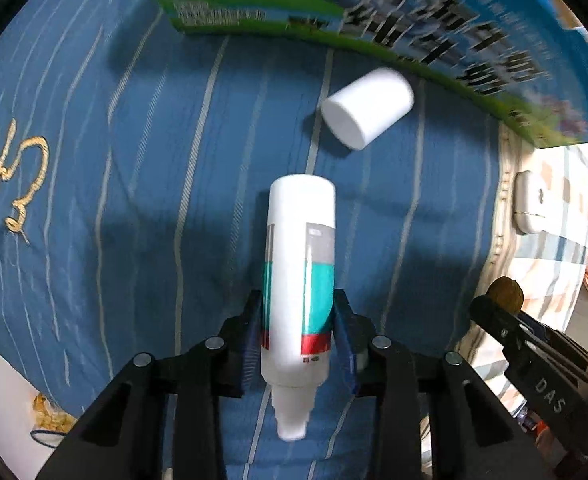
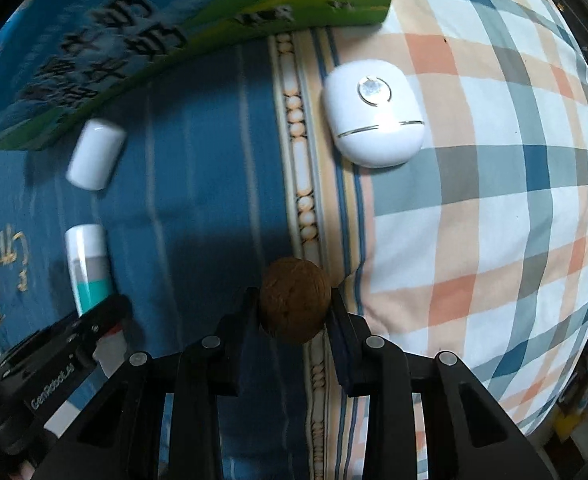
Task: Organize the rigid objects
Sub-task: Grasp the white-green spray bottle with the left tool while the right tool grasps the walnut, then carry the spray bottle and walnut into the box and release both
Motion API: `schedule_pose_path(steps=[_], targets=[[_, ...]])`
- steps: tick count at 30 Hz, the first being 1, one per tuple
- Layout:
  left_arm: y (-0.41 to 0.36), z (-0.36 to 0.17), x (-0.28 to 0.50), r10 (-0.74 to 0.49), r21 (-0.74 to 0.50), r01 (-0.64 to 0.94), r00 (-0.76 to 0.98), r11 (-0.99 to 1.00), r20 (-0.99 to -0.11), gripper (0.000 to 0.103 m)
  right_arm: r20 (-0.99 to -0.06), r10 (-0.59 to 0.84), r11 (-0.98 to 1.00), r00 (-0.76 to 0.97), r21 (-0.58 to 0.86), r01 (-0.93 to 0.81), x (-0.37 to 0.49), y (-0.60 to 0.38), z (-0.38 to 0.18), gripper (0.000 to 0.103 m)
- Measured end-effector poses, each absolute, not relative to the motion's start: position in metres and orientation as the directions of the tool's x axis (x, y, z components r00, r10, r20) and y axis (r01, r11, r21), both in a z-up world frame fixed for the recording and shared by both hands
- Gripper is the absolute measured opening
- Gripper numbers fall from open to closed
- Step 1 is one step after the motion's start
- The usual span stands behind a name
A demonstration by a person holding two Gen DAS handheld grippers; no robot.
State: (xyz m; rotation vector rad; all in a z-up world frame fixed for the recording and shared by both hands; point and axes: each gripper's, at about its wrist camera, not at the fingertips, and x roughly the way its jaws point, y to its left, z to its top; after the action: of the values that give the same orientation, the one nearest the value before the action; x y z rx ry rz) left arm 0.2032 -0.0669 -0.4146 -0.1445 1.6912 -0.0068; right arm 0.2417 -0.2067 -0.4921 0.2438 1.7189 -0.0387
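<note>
Left hand-held gripper (image 1: 299, 328) is clamped on a white bottle (image 1: 299, 276) with teal and red bands, nozzle end toward the camera, held above the blue striped bedspread (image 1: 114, 200). Right hand-held gripper (image 2: 294, 312) is closed on a brown walnut (image 2: 294, 304) over the bedspread's patterned border. A white cap (image 1: 367, 108) lies on its side near a green-blue carton (image 1: 453, 40); a white case (image 2: 373, 120) sits on the plaid sheet (image 2: 493, 200).
</note>
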Motion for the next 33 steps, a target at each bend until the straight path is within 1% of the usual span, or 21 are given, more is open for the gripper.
schedule_pose_path(steps=[6,8,13,16,17,20,26,30,33], targets=[[-0.063,-0.388,0.204,-0.121,-0.117,-0.061,-0.058,0.991,-0.991,0.030,-0.982,0.174,0.979,-0.077,0.163,0.126,0.241,-0.195,-0.451,0.035],[-0.063,-0.380,0.203,-0.127,-0.125,-0.059,-0.049,0.990,-0.991,0.030,-0.981,0.183,0.978,-0.062,0.175,0.115,0.246,-0.205,-0.435,0.035],[-0.059,-0.372,0.203,-0.128,-0.126,-0.052,-0.034,0.991,-0.991,0.030,-0.982,0.186,0.979,-0.033,0.182,0.097,0.252,-0.206,-0.419,0.035],[-0.054,-0.371,0.205,-0.144,-0.142,-0.046,-0.042,0.989,-0.989,0.030,-0.982,0.184,0.980,-0.032,0.180,0.089,0.244,-0.207,-0.419,0.035],[-0.052,-0.378,0.203,-0.159,-0.156,-0.046,-0.062,0.987,-0.985,0.030,-0.983,0.180,0.981,-0.038,0.176,0.086,0.239,-0.209,-0.417,0.035],[-0.042,-0.395,0.199,-0.194,-0.186,-0.073,-0.122,0.980,-0.973,0.031,-0.982,0.180,0.980,-0.057,0.174,0.096,0.241,-0.203,-0.436,0.035],[-0.035,-0.436,0.204,-0.196,-0.175,-0.119,-0.206,0.977,-0.959,0.031,-0.980,0.178,0.979,-0.090,0.168,0.112,0.238,-0.200,-0.457,0.035],[-0.041,-0.431,0.211,-0.160,-0.145,-0.101,-0.159,0.984,-0.974,0.030,-0.980,0.174,0.981,-0.097,0.163,0.109,0.237,-0.198,-0.460,0.035],[-0.046,-0.409,0.210,-0.149,-0.142,-0.078,-0.094,0.987,-0.984,0.030,-0.981,0.175,0.981,-0.083,0.167,0.101,0.236,-0.198,-0.455,0.035]])
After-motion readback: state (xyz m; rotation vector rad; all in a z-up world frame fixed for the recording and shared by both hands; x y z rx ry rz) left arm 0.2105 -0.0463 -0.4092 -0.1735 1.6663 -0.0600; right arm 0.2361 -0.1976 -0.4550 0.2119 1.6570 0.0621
